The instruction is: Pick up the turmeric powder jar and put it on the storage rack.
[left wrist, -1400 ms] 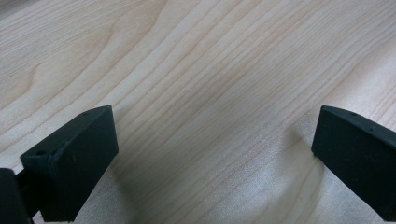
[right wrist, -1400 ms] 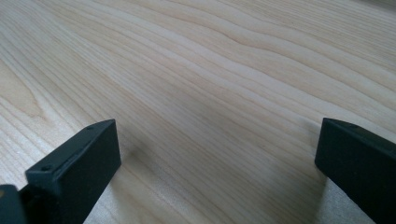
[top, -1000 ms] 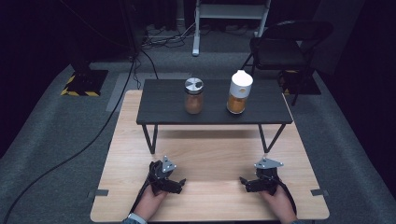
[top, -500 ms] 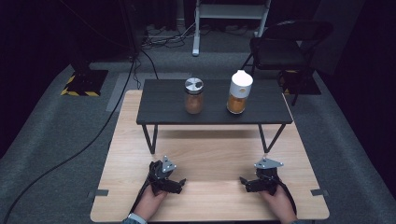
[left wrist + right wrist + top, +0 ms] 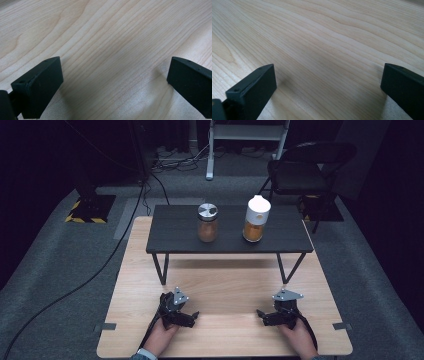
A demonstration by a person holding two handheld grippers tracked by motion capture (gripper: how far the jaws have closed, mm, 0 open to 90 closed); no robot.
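Left tool [image 5: 194,316]: held in the person's left hand [image 5: 161,336] near the front edge of the desk [image 5: 225,285], left of centre. Jaws released, standing wide apart, with bare wood grain between them in the left gripper view [image 5: 115,75]. Tips point toward the desk's middle. Nothing gripped.
Right tool [image 5: 261,315]: held in the person's right hand [image 5: 298,337] near the front edge, right of centre. Jaws released and wide apart, with bare wood between them in the right gripper view [image 5: 328,75]. Tips point toward the desk's middle. Nothing gripped.
Tool spacing: the two tools sit well apart, facing each other along the front edge.
Desk: light wood, rectangular, with tape tabs [image 5: 105,326] at the left and right edges near the front corners.
Black shelf [image 5: 175,232]: low dark riser on thin legs across the back half of the desk. Its top spans almost the full desk width.
Glass jar [image 5: 207,223]: upright on the black shelf, left of the shelf centre. Metal lid on; brown contents.
White-capped jar [image 5: 256,219]: upright on the black shelf, right of the shelf centre, near the glass jar but apart from it. Orange contents below a white cap.
Jars to tools: both jars stand well away from both tools, toward the back edge.
Surroundings: grey carpet [image 5: 60,260], a black cable [image 5: 80,282] along the left side, a dark chair [image 5: 305,170] behind the right back corner.
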